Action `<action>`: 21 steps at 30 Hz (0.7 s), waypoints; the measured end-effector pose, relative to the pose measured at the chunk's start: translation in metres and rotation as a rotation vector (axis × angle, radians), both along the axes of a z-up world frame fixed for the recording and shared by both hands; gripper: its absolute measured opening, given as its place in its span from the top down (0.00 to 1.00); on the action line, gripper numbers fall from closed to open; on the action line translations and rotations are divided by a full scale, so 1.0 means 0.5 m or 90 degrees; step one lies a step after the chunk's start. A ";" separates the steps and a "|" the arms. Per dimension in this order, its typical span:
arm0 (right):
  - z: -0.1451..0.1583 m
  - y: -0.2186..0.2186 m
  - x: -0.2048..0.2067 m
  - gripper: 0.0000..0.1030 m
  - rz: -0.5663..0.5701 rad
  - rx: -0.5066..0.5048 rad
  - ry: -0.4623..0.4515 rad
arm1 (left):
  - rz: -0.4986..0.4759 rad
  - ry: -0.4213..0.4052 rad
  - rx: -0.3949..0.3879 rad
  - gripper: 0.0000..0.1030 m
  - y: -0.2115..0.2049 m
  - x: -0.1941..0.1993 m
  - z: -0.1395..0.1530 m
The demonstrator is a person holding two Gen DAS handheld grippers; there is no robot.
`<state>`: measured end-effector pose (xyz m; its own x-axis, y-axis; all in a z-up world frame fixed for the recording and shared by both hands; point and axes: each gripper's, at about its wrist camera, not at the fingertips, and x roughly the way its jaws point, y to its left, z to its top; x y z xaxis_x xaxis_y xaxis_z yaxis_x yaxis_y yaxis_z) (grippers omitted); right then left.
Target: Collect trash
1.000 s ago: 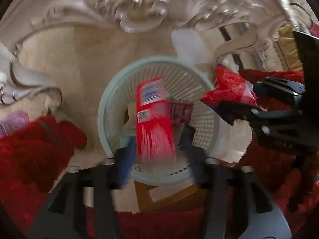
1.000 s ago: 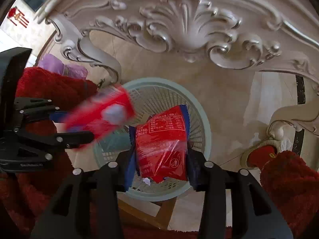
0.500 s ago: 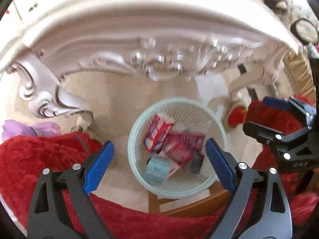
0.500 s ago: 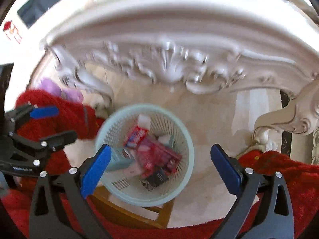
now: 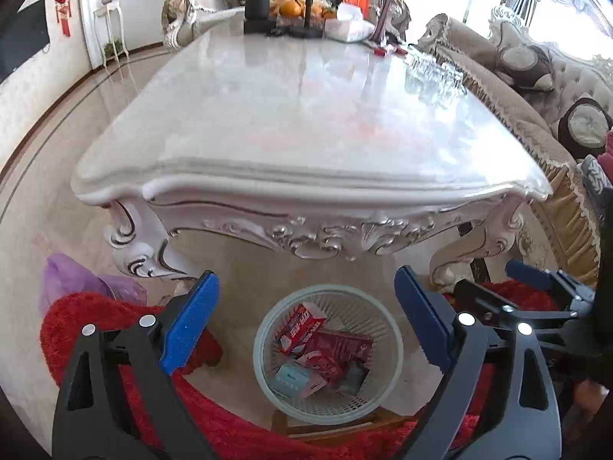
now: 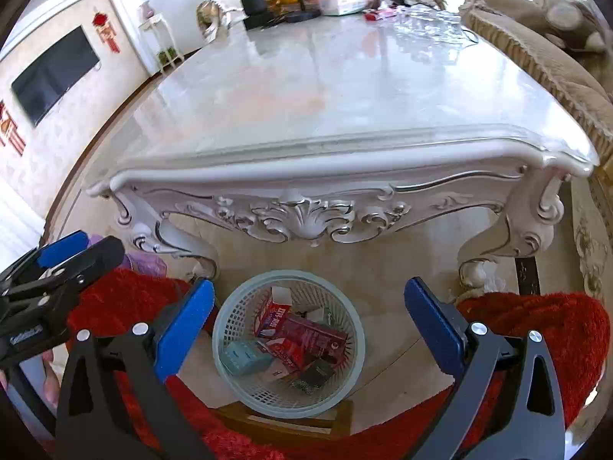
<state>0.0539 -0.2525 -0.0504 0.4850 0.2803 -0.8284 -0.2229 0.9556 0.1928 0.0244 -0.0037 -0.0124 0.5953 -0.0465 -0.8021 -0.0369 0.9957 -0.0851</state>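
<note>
Marble-look white table (image 5: 306, 115), carved apron, fills upper field of both views; near part of top bare of litter, far end crowded with fruit, tissue box (image 5: 346, 27) and glasses (image 5: 433, 76), probably kept items, not trash.
Red shaggy rug (image 5: 95, 318) along lower edge.
Pale green mesh basket (image 5: 394, 349) on floor just in front of table, on a wooden stand, presumably so litter can be dropped straight in.
Inside basket: red boxes (image 5: 302, 327), a red packet and a light blue box (image 6: 245, 356), piled loosely, overlapping.
Left gripper (image 5: 306, 322) spread wide, nothing between the pads, well above basket.
Right gripper (image 6: 308, 324) likewise released and empty.

Hard to make out: dark item at bottom of pile; print on boxes unreadable; purple bag (image 5: 65, 280) by table leg half hidden behind rug; hands almost wholly out of frame.
</note>
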 end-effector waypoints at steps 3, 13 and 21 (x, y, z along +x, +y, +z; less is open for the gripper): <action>0.006 -0.002 -0.010 0.07 -0.006 -0.016 -0.004 | 0.007 -0.026 0.001 0.13 -0.007 -0.016 0.021; 0.023 -0.018 -0.029 0.07 -0.016 -0.025 -0.018 | 0.012 -0.061 0.025 0.13 -0.034 -0.040 0.058; 0.024 -0.019 -0.031 0.07 -0.016 -0.028 -0.020 | 0.007 -0.063 0.036 0.13 -0.041 -0.046 0.063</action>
<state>0.0382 -0.2620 -0.0385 0.5176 0.2321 -0.8236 -0.2047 0.9681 0.1442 0.0013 -0.0240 0.0189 0.6714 0.0052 -0.7411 -0.0428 0.9986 -0.0318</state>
